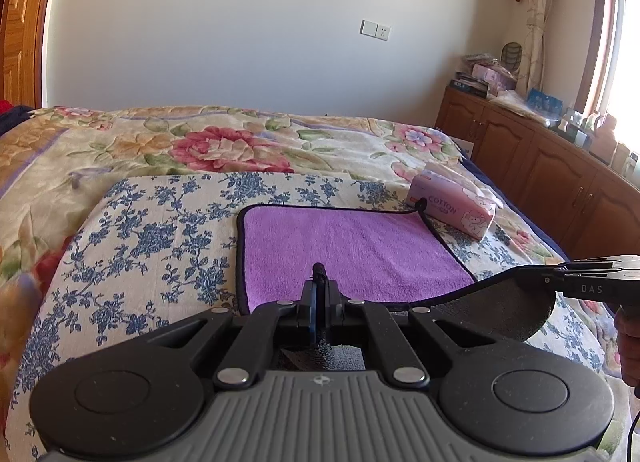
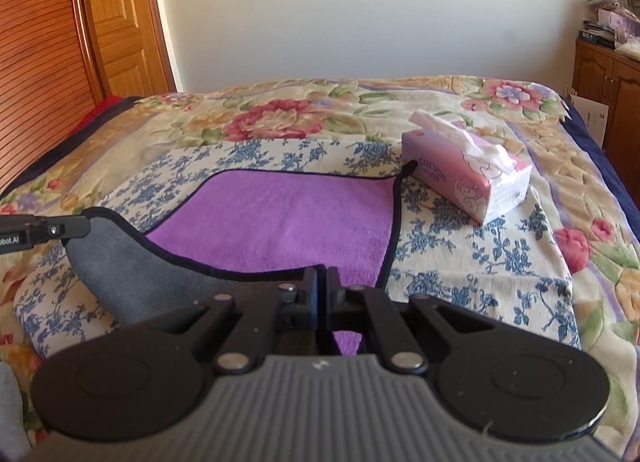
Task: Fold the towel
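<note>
Purple microfibre towel with black piping (image 1: 352, 246) | near corners pinched in closed left gripper (image 1: 320, 282) and right gripper (image 2: 322, 278) | lifted for folding forward.

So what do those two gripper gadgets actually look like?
Both grippers, left and right, are matte black, with two round discs, silver rivets on the linkage bars and a ribbed grey base. The right one's side reads "DAS"; the left's ends in "obot.AI".

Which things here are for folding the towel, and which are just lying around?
For the job: purple towel, left gripper, right gripper.

Just lying about: tissue pack, flowered bedspread, blue-flowered cloth, wooden cabinet.
</note>
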`<move>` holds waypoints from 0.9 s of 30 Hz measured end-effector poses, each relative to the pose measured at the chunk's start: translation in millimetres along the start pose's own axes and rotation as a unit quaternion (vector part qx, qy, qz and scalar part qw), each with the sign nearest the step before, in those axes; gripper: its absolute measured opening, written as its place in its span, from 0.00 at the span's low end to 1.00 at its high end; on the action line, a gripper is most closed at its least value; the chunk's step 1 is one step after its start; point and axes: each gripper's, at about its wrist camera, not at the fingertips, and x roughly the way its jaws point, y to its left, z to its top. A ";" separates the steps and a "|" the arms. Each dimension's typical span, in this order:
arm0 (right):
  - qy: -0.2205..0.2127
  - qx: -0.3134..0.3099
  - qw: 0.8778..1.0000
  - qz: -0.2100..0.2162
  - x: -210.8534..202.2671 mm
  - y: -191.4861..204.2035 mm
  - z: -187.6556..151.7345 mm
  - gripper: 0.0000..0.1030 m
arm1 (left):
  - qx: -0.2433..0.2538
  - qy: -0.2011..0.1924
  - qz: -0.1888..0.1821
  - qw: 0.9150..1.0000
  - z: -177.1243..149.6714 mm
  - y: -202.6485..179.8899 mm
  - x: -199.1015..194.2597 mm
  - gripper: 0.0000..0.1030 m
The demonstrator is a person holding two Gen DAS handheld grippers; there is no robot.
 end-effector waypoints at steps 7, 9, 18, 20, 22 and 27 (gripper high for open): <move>-0.020 -0.009 1.000 -0.006 2.8 -1.6 10.9 0.04 | 0.008 -0.011 0.004 1.000 10.1 -2.1 3.1 0.04; -0.022 -0.012 1.000 -0.006 4.6 -2.7 13.5 0.04 | 0.012 -0.012 0.002 1.000 13.1 -2.4 4.3 0.04; -0.035 -0.032 0.999 -0.002 9.6 -2.3 26.1 0.04 | 0.015 -0.017 -0.001 1.000 25.0 -1.5 12.2 0.04; -0.039 -0.037 0.999 -0.003 11.1 -2.3 29.2 0.04 | 0.016 -0.018 -0.002 1.000 27.5 -1.3 14.1 0.04; -0.041 -0.041 0.998 -0.003 13.0 -2.9 32.6 0.04 | 0.021 -0.018 -0.001 1.000 30.5 -1.7 16.9 0.04; -0.049 -0.048 0.998 -0.003 17.4 -5.0 40.3 0.04 | 0.018 -0.021 -0.002 1.000 35.9 0.4 23.5 0.04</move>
